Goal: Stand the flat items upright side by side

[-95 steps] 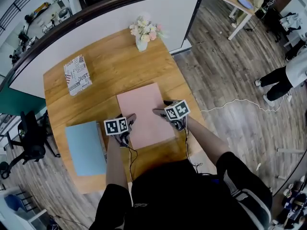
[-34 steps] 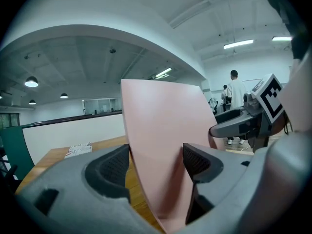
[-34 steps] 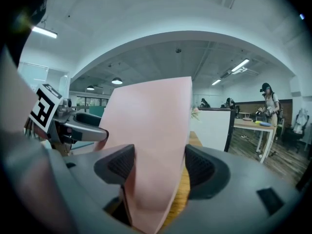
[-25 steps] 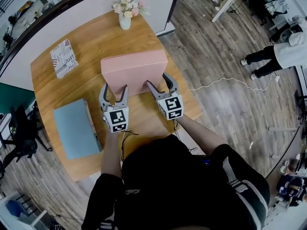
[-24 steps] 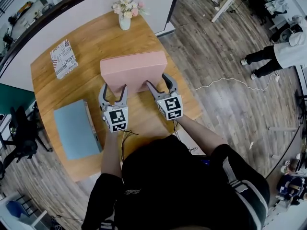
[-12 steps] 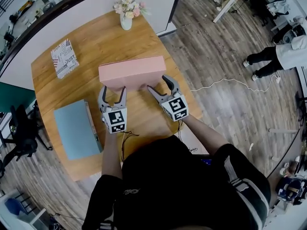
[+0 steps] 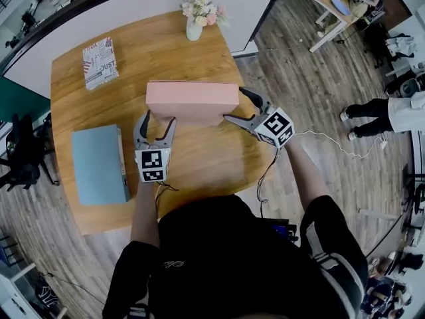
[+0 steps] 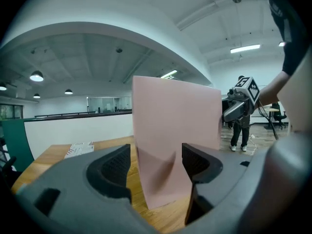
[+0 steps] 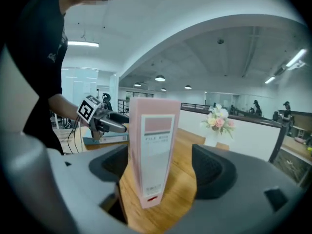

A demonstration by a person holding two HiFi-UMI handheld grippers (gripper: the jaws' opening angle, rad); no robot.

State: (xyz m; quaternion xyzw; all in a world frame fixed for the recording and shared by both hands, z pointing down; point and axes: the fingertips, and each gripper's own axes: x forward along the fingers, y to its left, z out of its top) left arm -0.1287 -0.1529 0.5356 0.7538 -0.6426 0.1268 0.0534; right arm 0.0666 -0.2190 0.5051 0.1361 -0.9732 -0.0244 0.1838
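Note:
A pink file box stands upright on its long edge on the round wooden table. My left gripper is just in front of the box's left end, open and closing slightly. The box's edge stands between and beyond the pads, untouched. My right gripper straddles the right end with its jaws opening wide. The labelled spine rises between the pads with gaps on both sides. A light-blue file box lies flat at the table's left, and a patterned one lies flat at the back left.
A vase of flowers stands at the table's far edge against a white partition. The table's rim curves close behind my right gripper. A person stands on the wooden floor to the right, with a cable lying nearby.
The pink box has tipped from leaning back to fully upright. My right gripper has swung out to its right end and its jaws have spread. The left gripper has stayed near the left corner.

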